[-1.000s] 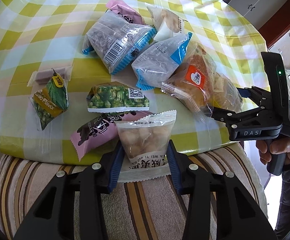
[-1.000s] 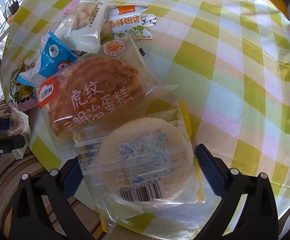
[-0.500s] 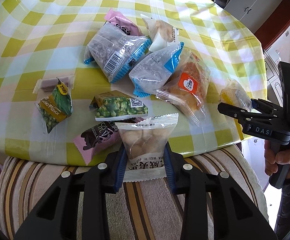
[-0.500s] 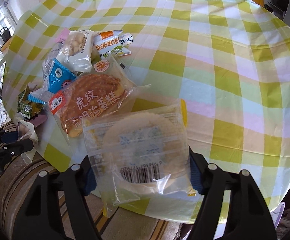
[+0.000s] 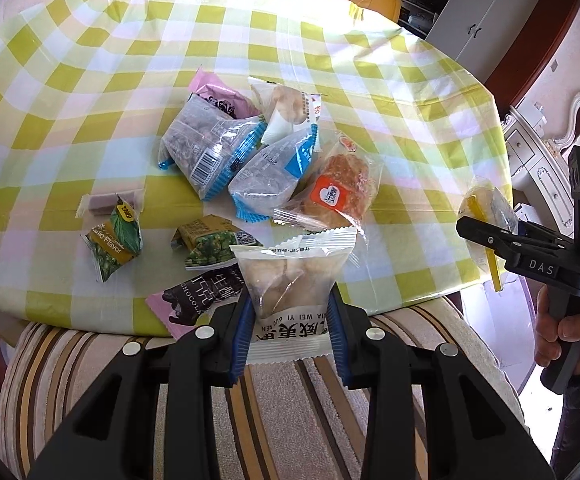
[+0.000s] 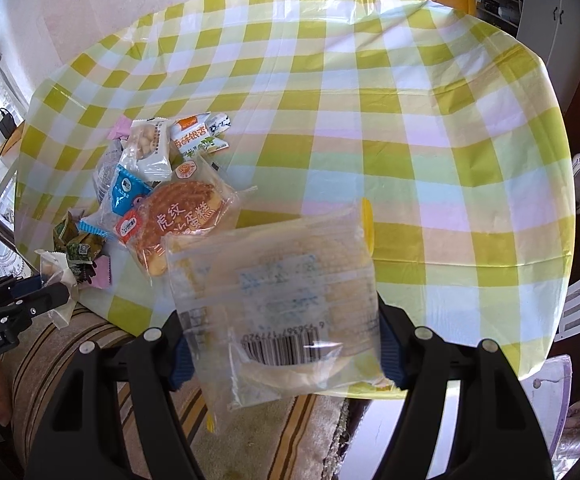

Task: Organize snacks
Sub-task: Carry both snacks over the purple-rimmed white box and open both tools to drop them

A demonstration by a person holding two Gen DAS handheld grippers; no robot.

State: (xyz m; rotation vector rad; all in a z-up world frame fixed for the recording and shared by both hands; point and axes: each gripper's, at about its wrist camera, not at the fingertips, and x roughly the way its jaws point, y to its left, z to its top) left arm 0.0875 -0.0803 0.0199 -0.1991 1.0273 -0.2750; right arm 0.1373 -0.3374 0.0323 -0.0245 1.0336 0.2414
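— How much room do I have?

— The far and right of the checked tablecloth (image 6: 410, 128) lie bare; the snacks crowd its near-left edge.

— Labels?

— "DAS" on my right gripper (image 6: 282, 344), clamped on a clear-wrapped round cake (image 6: 274, 296) with a barcode. My left gripper (image 5: 288, 320) pinches a white pastry packet (image 5: 290, 280), above the table edge.

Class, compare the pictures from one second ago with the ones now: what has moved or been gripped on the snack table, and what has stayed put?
The right gripper, open around the round wafer packet a second ago, has closed on it and lifted it clear of the checked tablecloth. The left gripper has kept its hold on the clear nut pouch and raised it slightly. The tiger-stripe cake and the other packets lie where they were.
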